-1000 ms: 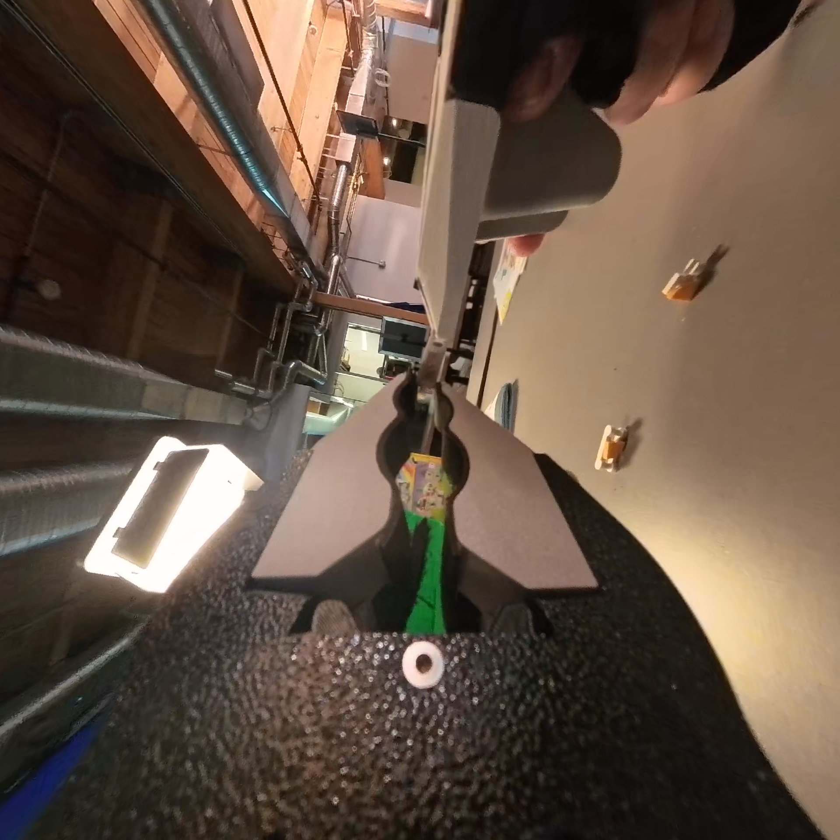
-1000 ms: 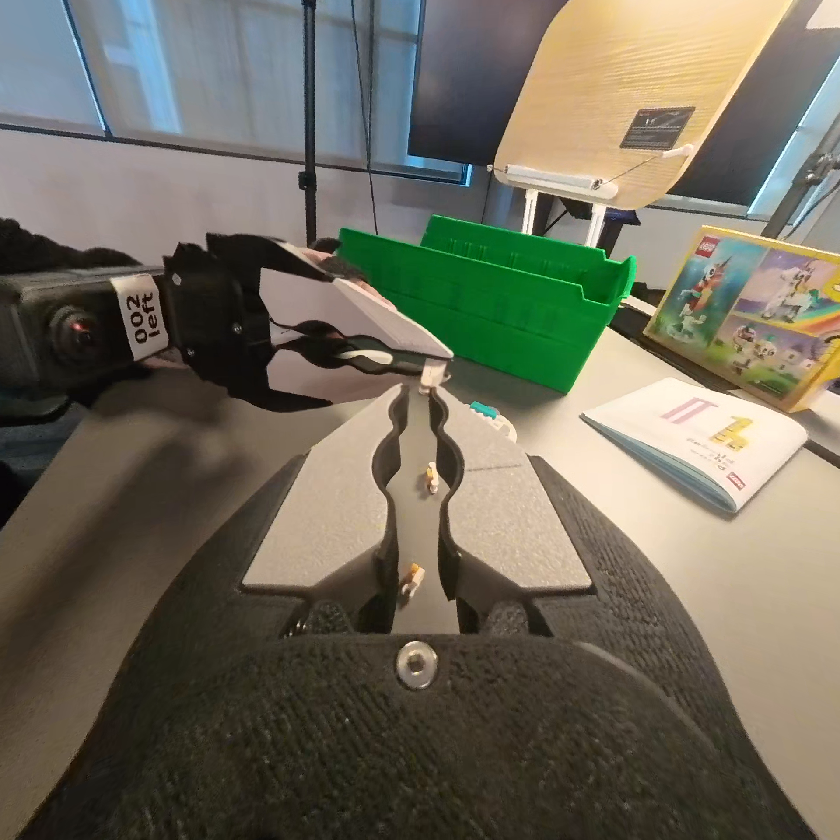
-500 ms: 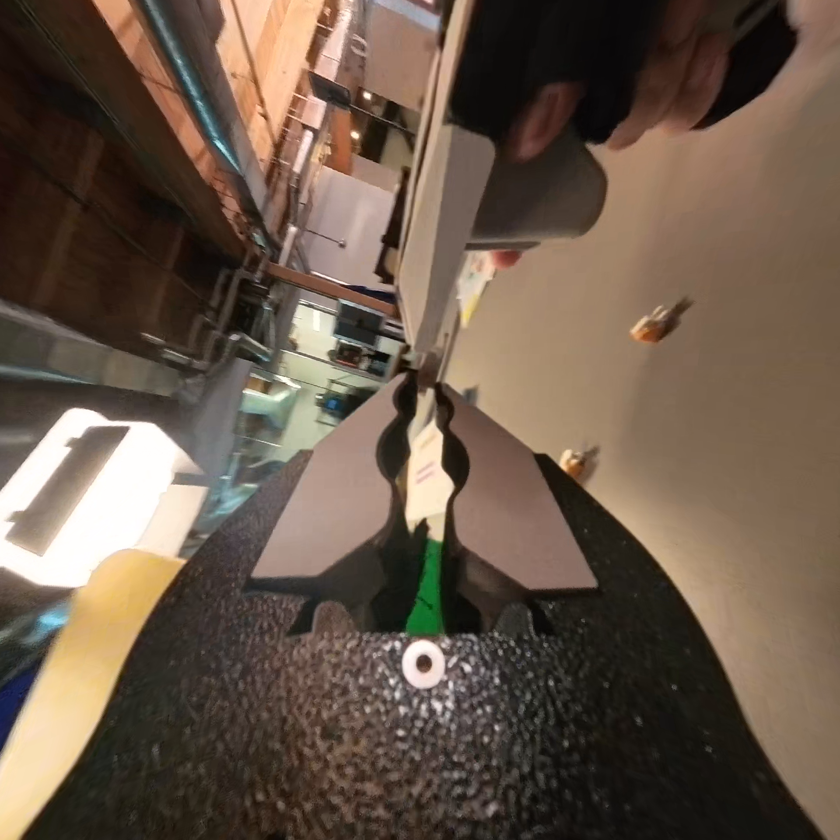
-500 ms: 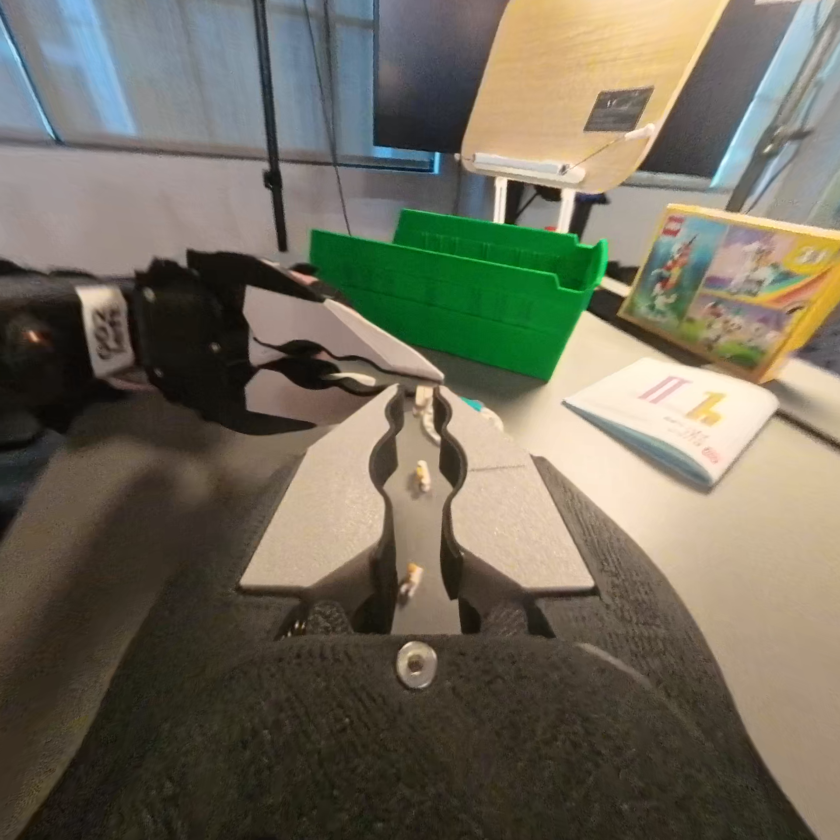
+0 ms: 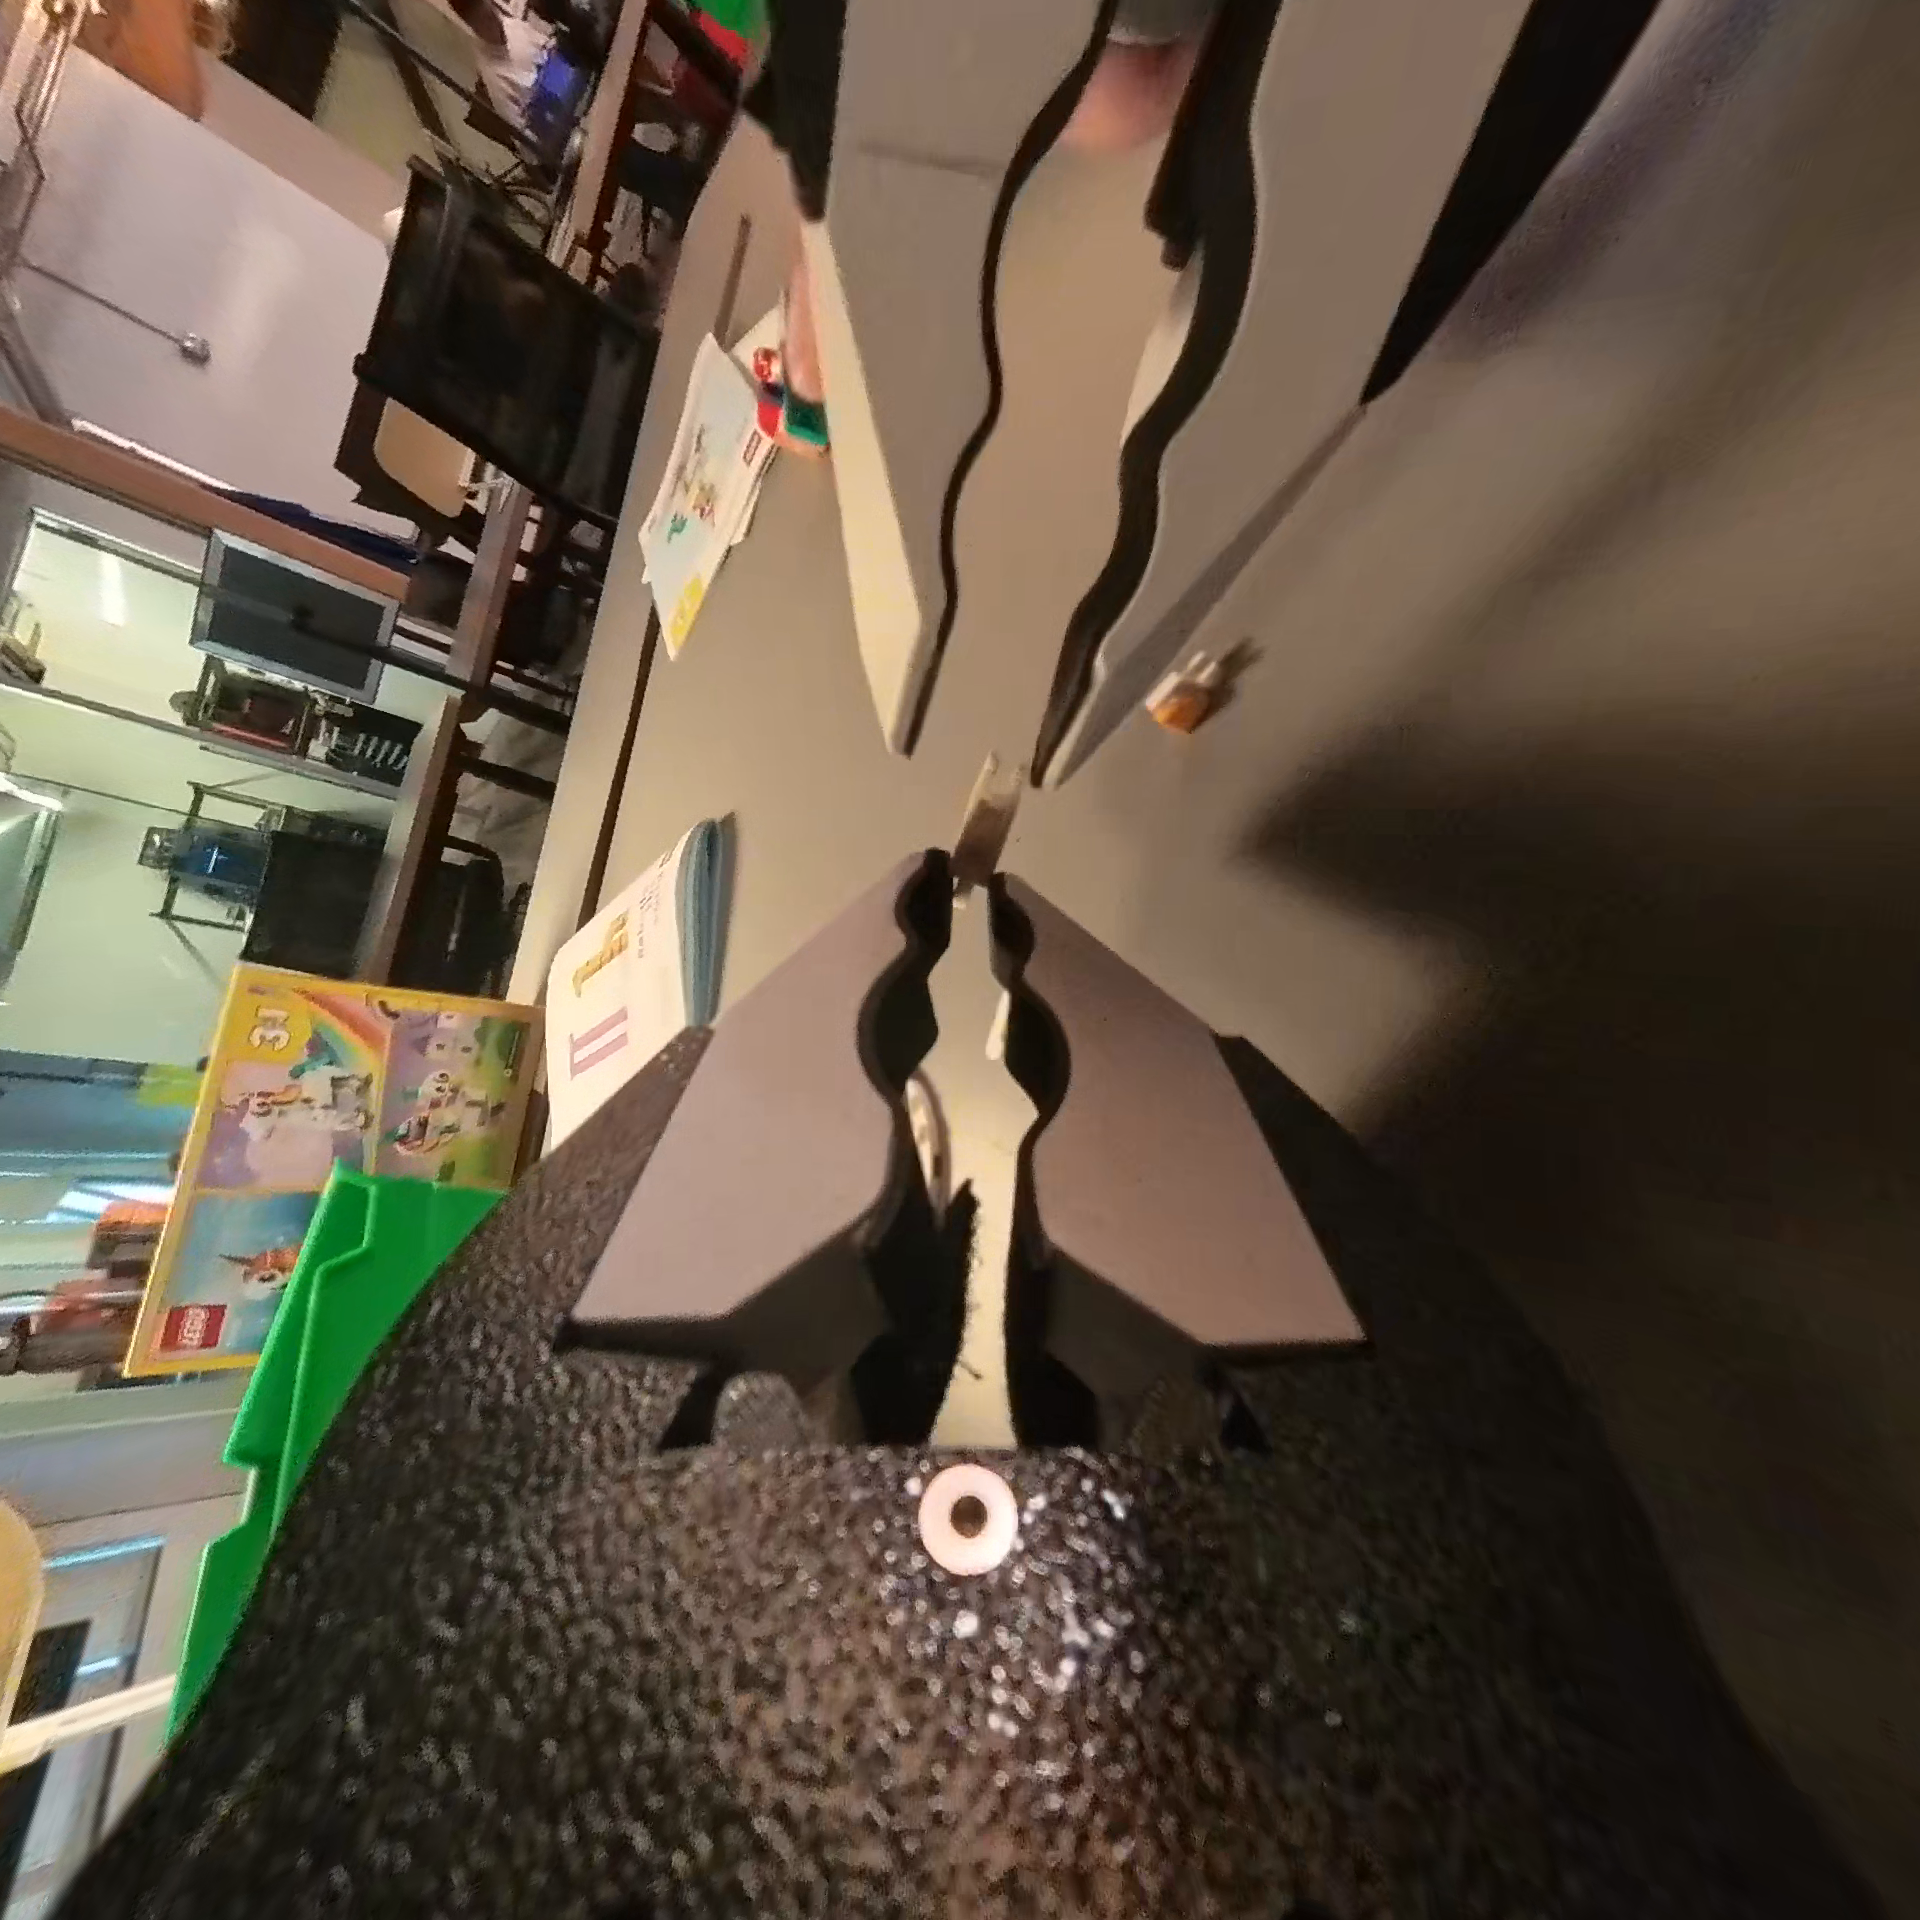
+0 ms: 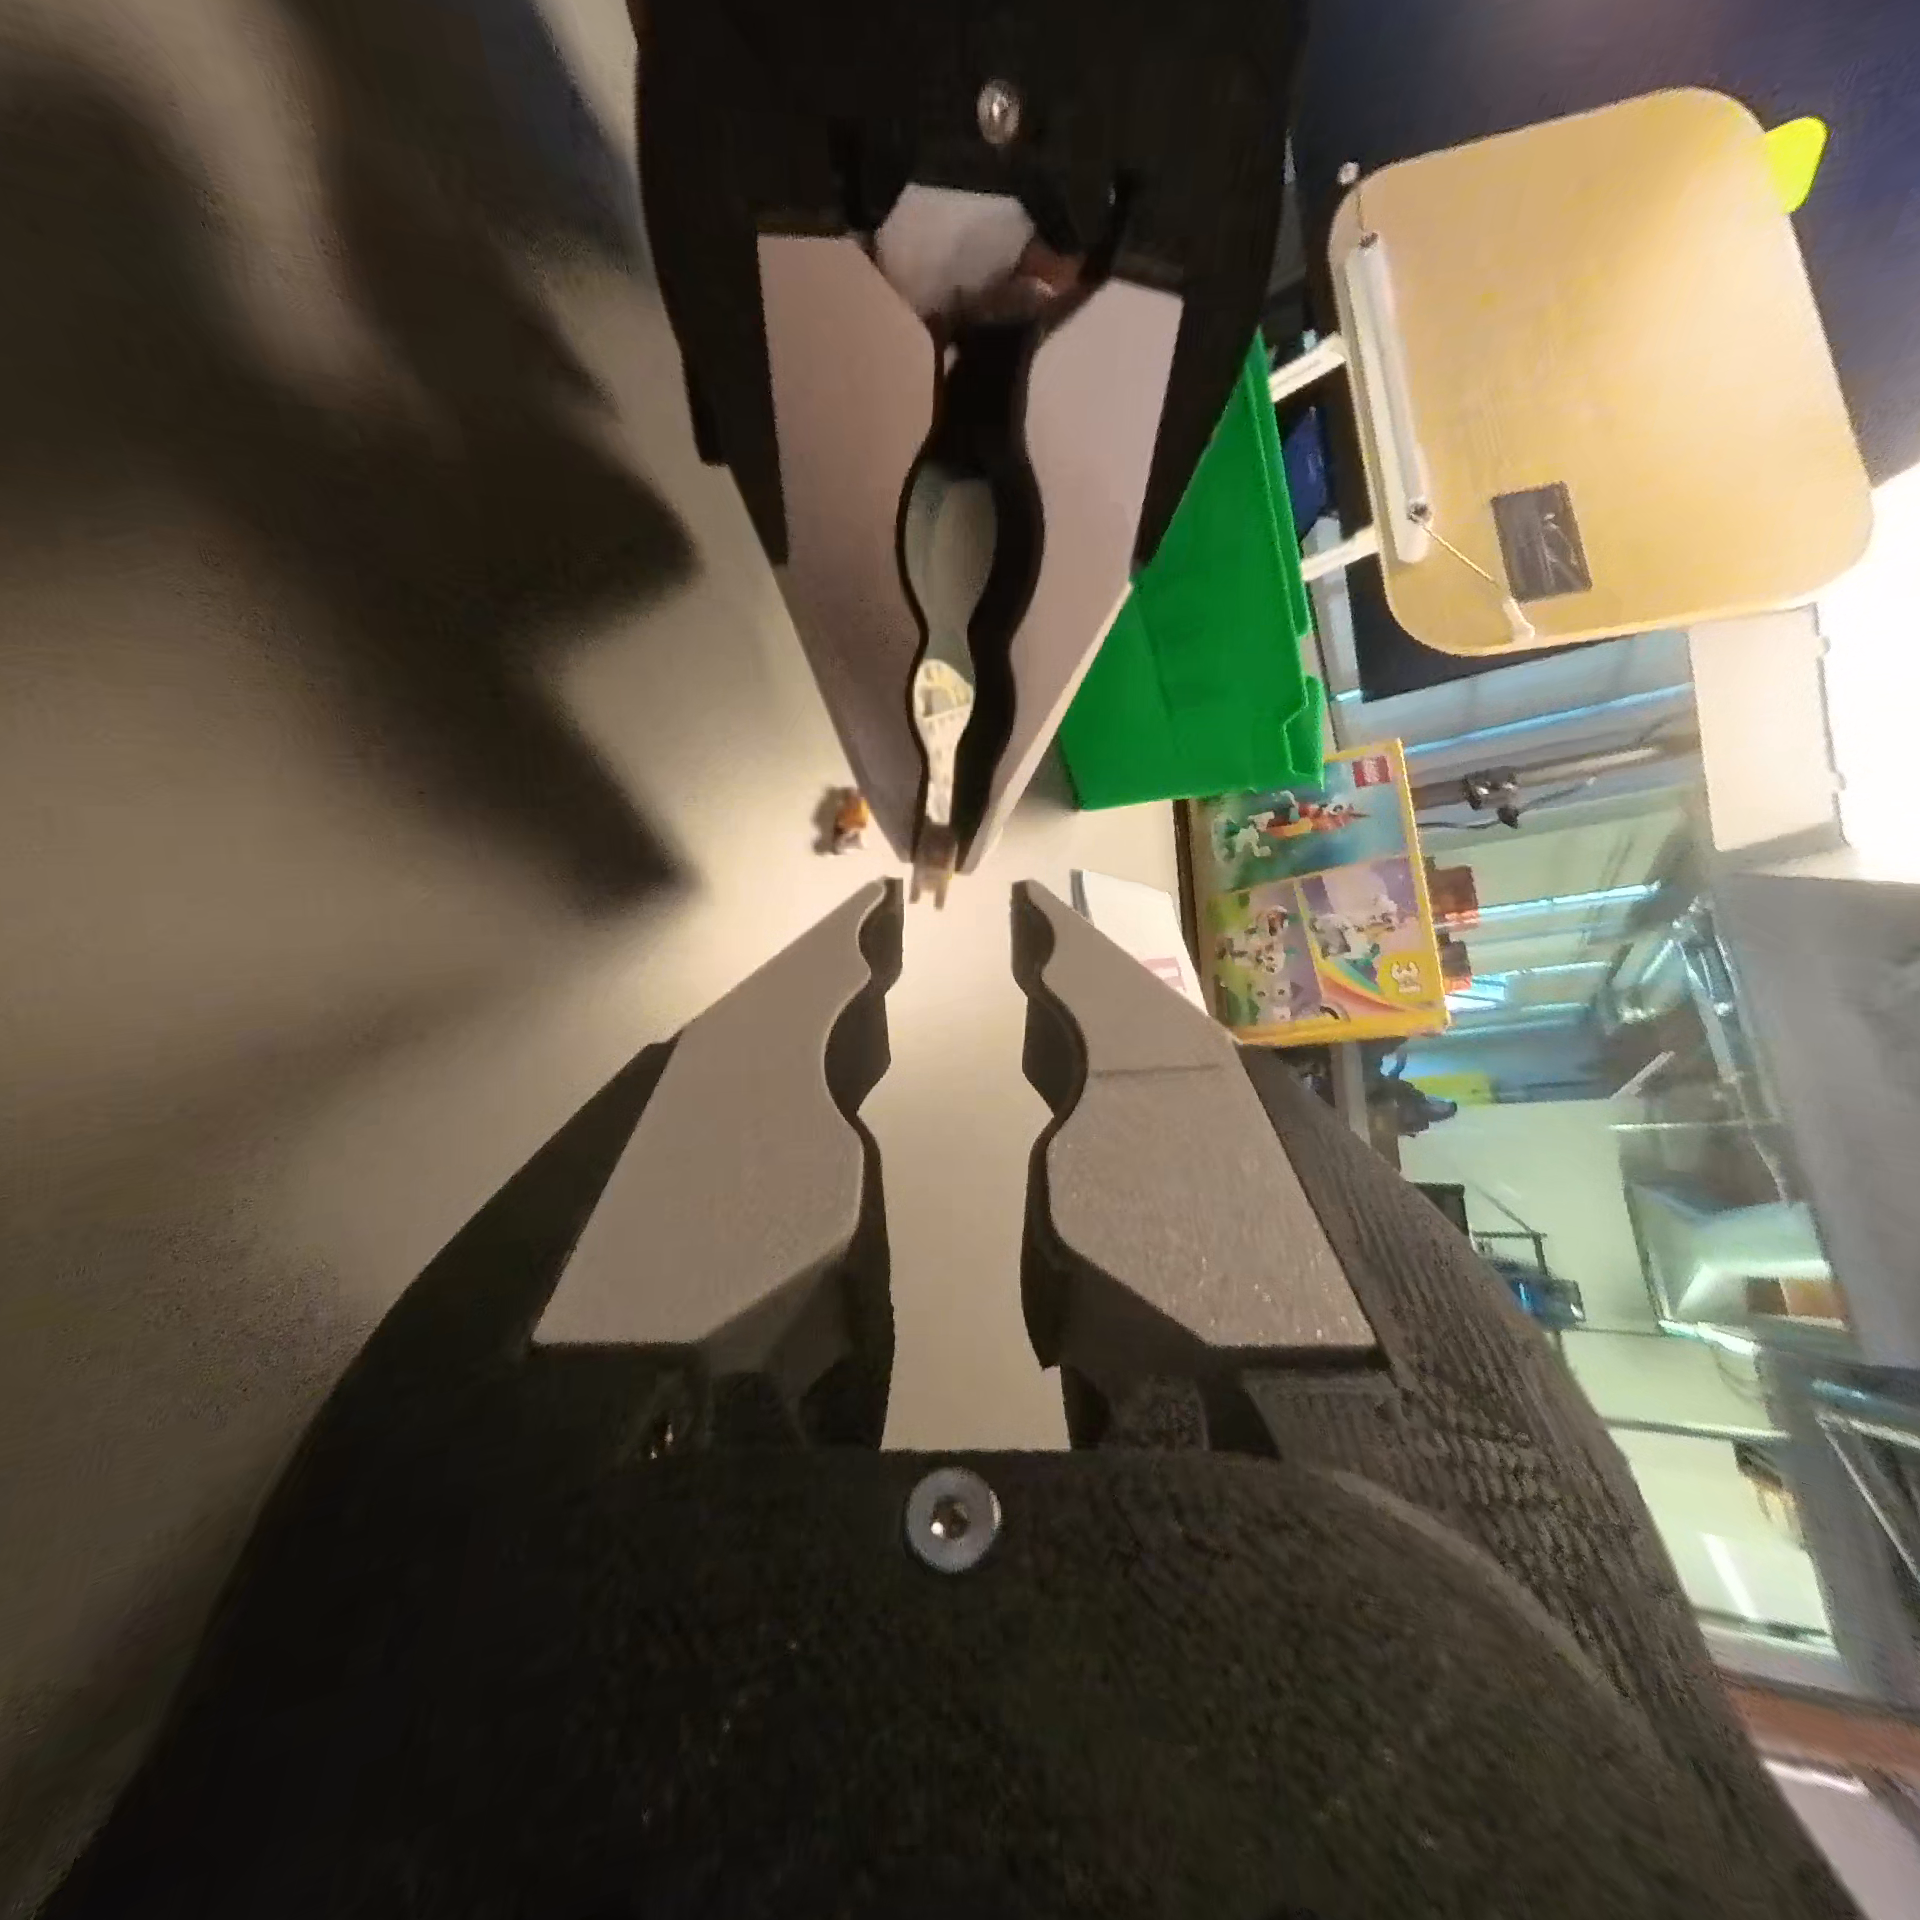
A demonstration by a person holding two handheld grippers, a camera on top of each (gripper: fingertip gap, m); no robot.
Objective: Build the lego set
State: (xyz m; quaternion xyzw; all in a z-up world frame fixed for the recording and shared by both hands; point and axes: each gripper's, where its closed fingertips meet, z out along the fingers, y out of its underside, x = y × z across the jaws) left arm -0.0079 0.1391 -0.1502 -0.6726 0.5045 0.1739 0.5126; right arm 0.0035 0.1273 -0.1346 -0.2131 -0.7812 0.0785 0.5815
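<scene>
While left gripper (image 5: 968,883) pinches small piece (image 5: 987,821), right gripper (image 6: 956,894) gapes.

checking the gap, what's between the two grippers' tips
A small grey piece, pinched in the left gripper tips, juts toward the open right gripper; only bare table lies beyond, in the right wrist view.

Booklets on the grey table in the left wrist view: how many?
2. One booklet lies beside the yellow toy box, just left of the left gripper; a second booklet lies farther along the table's edge. The grippers may hide others.
</scene>
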